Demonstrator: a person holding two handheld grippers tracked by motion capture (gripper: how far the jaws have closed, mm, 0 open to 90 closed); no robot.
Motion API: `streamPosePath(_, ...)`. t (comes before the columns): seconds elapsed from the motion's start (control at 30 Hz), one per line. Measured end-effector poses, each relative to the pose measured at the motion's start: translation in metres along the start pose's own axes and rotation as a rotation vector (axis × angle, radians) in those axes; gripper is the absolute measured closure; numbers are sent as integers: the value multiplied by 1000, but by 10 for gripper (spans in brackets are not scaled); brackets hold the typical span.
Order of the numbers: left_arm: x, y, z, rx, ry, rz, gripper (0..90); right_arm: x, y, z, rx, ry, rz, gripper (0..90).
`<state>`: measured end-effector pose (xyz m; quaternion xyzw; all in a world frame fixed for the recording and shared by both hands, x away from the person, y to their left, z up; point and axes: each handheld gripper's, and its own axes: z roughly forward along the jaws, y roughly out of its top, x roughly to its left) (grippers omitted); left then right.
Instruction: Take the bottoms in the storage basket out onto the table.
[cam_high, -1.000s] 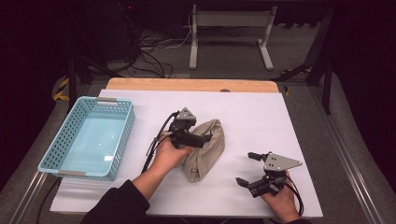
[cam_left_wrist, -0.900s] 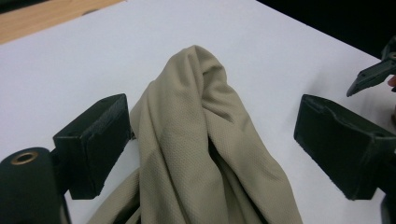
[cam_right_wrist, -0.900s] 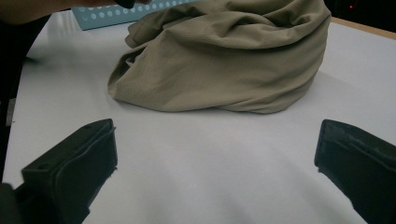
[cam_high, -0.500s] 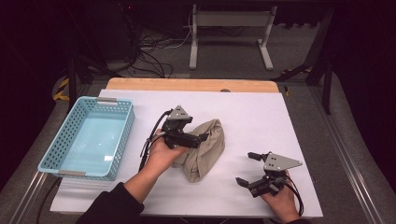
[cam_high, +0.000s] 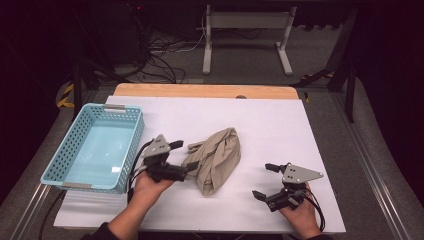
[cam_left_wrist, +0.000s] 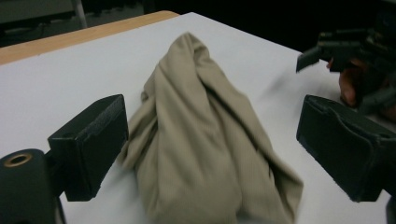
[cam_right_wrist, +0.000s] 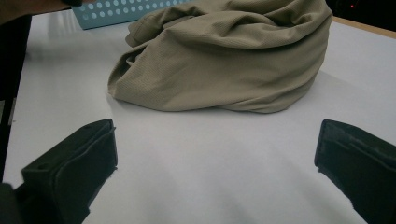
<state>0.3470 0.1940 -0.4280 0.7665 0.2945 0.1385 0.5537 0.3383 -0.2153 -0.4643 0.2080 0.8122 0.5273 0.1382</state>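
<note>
Since a second ago the left gripper (cam_high: 183, 156) has drawn back from over the beige cloth (cam_high: 215, 159) toward the near edge of the table (cam_high: 280, 125), and it now sits just beside the cloth's left side, jaws spread with nothing between them. Its own view shows the crumpled cloth (cam_left_wrist: 210, 144) lying ahead between the two black jaws, untouched as far as can be seen. At the table's near right corner, the right gripper (cam_high: 265, 181) (jaws also spread and empty) points toward the cloth (cam_right_wrist: 224, 60), well apart from it. A light blue perforated basket (cam_high: 131, 150) stands along the table's left edge.
</note>
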Motion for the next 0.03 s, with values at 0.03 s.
streamPosePath(0.03,0,-8,-5,-2,3,-6,97,0,0,0,-1,0,-2,0)
